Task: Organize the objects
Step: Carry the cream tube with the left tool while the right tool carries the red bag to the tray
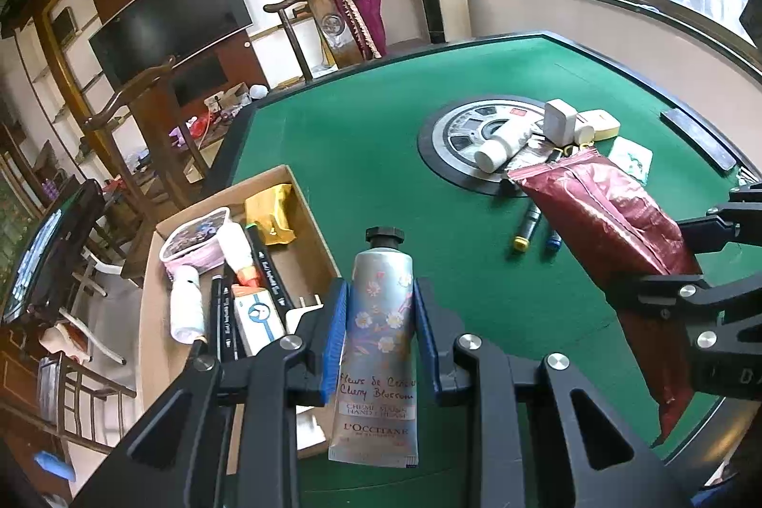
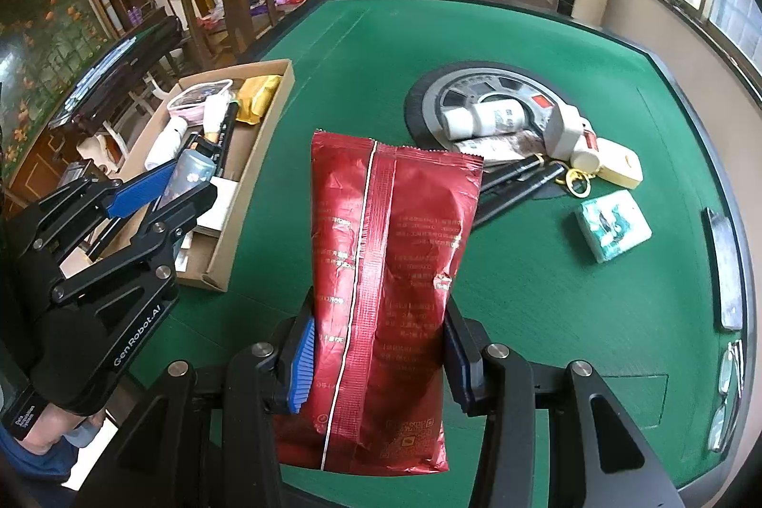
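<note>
We are mid-carry: left gripper (image 1: pixel 381 336) is clamped on the hand cream tube (image 1: pixel 381 346), right gripper (image 2: pixel 381 360) on the red foil pouch (image 2: pixel 386 293), both above the green table (image 1: pixel 381 155). Next we lower each into the cardboard box (image 2: pixel 252 174), where free floor looks scarce. It already holds markers, a gold packet, a pink-rimmed tub and white bottles.

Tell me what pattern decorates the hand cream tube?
Pink and white blossoms on branches over the silver-grey hand cream tube, clearest in the left wrist view.
</note>
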Motion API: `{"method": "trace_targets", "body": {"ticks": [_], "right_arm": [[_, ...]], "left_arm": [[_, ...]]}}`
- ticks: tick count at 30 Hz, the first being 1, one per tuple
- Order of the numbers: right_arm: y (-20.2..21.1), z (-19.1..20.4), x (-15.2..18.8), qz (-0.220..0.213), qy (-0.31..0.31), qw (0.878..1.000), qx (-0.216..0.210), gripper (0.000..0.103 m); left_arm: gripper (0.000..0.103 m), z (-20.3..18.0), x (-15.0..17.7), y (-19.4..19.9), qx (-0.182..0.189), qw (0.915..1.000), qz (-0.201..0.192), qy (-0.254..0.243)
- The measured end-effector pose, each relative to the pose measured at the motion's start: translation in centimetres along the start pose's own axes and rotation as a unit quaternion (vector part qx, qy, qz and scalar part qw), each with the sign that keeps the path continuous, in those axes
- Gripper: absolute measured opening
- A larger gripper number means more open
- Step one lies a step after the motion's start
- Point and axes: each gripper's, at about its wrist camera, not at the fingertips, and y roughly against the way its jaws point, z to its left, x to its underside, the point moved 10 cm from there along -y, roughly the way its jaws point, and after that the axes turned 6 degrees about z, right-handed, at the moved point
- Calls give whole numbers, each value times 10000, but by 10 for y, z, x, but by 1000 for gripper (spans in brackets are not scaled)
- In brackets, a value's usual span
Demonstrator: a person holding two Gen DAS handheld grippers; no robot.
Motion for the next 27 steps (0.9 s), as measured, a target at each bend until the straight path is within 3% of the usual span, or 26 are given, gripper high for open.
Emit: {"method": "trace_targets", "body": {"ticks": [27], "right_arm": [[-25, 83, -34, 47, 474, 9986, -251, 49]], "left_arm": [[27, 86, 23, -1, -421, 9987, 100, 274]]}}
